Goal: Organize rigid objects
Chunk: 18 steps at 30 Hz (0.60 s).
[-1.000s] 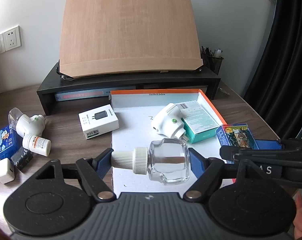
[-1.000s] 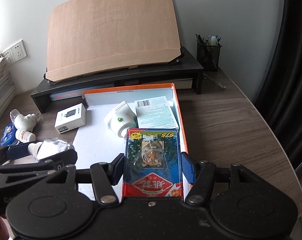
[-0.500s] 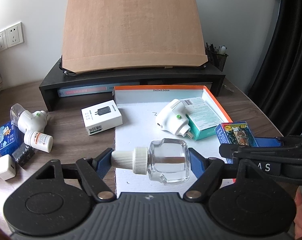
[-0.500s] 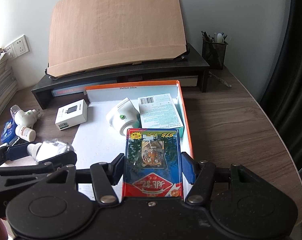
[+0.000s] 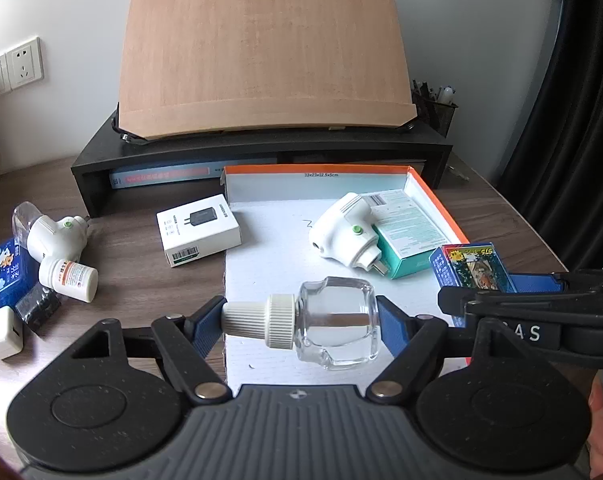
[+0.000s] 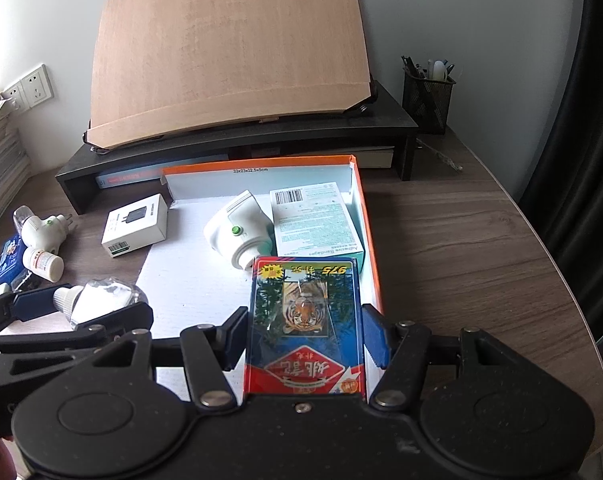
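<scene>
My left gripper (image 5: 299, 320) is shut on a clear glass bottle (image 5: 333, 324) with a white ribbed cap, held sideways above the front of the orange-rimmed white box (image 5: 437, 200). My right gripper (image 6: 305, 340) is shut on a blue and red card pack (image 6: 305, 320) with a tiger picture, held over the box's right front corner. That pack (image 5: 471, 264) and the right gripper also show at the right of the left wrist view. Inside the box lie a white plug-in device (image 5: 343, 236) and a teal bandage carton (image 5: 405, 236).
Left of the box on the wooden desk lie a white charger box (image 5: 199, 230), a second plug-in device (image 5: 49, 234), a small pill bottle (image 5: 67, 280), a blue packet (image 5: 5, 272) and a white adapter (image 5: 1, 332). A black riser (image 5: 261, 152) with a board stands behind; a pen holder (image 6: 427, 100) at back right.
Both views have shifted slightly, with the desk and box appearing a little lower and farther. Both grips are unchanged.
</scene>
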Each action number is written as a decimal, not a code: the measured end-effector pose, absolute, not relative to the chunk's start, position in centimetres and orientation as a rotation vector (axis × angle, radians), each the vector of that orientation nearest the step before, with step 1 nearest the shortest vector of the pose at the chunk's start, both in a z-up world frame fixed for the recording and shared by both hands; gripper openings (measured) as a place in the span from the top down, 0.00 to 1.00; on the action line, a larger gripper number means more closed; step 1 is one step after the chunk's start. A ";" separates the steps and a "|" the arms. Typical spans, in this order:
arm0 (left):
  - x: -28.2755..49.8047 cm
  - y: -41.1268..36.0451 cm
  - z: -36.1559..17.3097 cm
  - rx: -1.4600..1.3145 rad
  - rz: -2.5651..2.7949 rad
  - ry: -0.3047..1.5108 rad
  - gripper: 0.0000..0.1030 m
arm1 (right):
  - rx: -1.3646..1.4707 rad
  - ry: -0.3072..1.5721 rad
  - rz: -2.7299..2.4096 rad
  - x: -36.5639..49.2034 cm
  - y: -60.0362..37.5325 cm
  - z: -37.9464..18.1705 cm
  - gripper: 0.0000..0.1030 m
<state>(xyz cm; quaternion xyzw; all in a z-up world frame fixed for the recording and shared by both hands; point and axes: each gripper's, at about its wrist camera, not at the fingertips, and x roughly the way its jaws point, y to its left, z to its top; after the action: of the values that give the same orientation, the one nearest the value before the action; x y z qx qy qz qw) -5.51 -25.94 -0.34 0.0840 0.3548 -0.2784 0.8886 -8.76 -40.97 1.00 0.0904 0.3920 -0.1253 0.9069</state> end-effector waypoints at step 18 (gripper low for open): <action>-4.9 -25.6 -0.2 0.173 -0.568 0.737 0.23 | 0.176 0.807 -0.252 -8.1 -40.7 1.1 0.31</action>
<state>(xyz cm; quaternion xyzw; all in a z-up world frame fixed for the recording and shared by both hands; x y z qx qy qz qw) -4.93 -25.63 -0.17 0.0833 0.3548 -0.2736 0.8901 -8.15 -40.68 1.05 0.0853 0.3912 -0.1219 0.9082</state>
